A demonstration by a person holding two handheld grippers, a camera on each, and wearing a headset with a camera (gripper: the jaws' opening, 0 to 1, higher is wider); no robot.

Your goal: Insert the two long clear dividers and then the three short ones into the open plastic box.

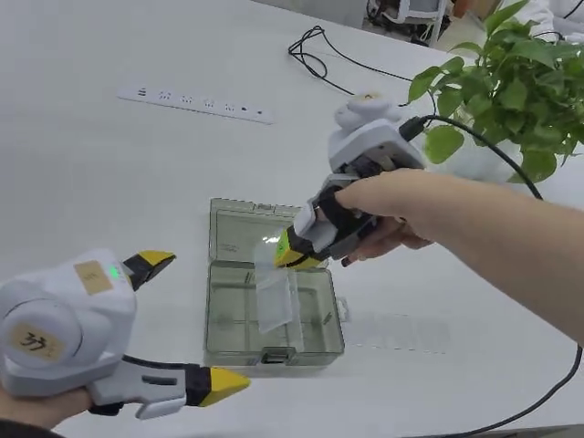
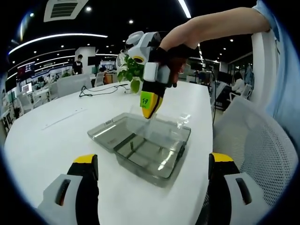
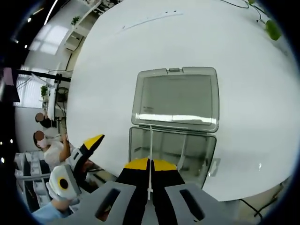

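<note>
The open clear plastic box [image 1: 215, 339] lies on the white table, its lid [image 1: 245, 230] folded back flat. My right gripper [image 1: 297, 256] is shut on a clear divider [image 1: 276, 297] that hangs tilted into the base. In the right gripper view this divider [image 3: 150, 140] shows edge-on between the shut fingertips [image 3: 138, 164], over the box base [image 3: 206, 157]. A second thin strip [image 3: 183, 146] seems to stand in the base. My left gripper [image 1: 188, 324] is open at the near left with nothing in it. Its view shows the right gripper [image 2: 150, 102], the divider [image 2: 164, 125] and the box [image 2: 123, 149].
Faint clear pieces [image 1: 401, 330] lie on the table right of the box. A power strip [image 1: 196, 103] and a black cable [image 1: 315, 64] lie at the back. A potted plant [image 1: 511, 82] stands at the back right. A mesh chair [image 2: 262, 140] is beside the table.
</note>
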